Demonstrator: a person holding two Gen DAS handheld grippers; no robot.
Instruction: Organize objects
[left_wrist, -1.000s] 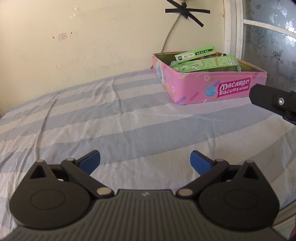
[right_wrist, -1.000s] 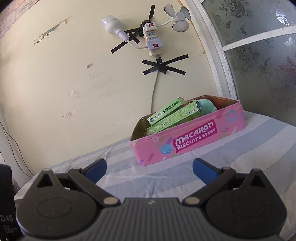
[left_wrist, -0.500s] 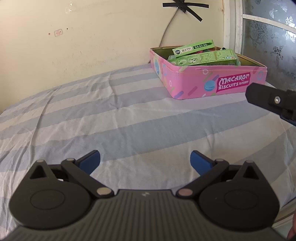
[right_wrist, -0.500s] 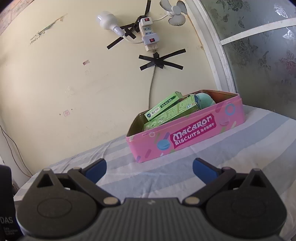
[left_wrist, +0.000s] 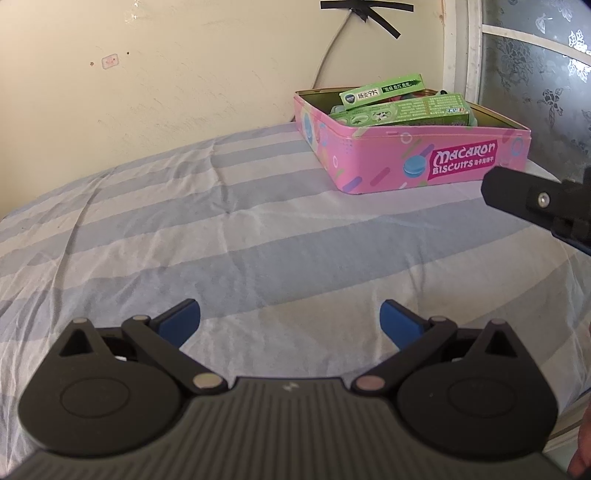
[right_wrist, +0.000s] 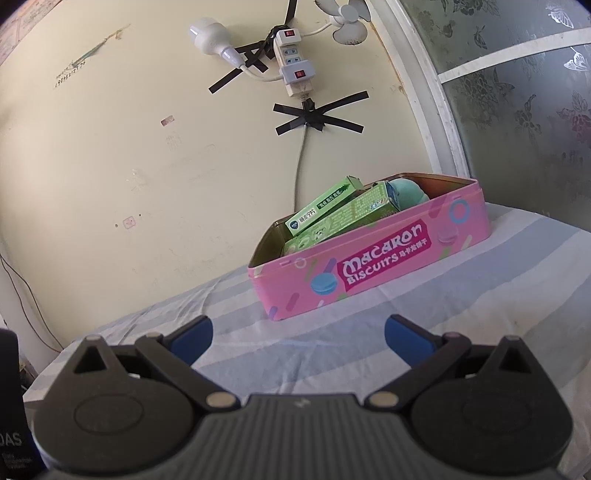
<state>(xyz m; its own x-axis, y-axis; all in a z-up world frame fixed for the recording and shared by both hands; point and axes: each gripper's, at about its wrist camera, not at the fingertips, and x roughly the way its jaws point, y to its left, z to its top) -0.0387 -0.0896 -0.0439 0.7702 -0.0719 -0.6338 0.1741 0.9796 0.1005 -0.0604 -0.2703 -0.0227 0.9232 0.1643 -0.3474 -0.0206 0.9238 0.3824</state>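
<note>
Striped bedsheet across the whole bed, nothing loose visible on it. Pink Macaron Biscuits tin at the far right of the bed, near the wall and window frame, lid off. Long axis of tin running left-right along its labelled face, rising to the right in the right wrist view. Inside: two green cartons leaning up past the rim, teal rounded item behind them, rest hidden.

Right gripper spread wide, empty, tin dead ahead and slightly right, near. Left gripper also spread wide, empty, tin far and off to the right, well apart. Right one clearly nearer, so probably the one for any reach into the tin.
</note>
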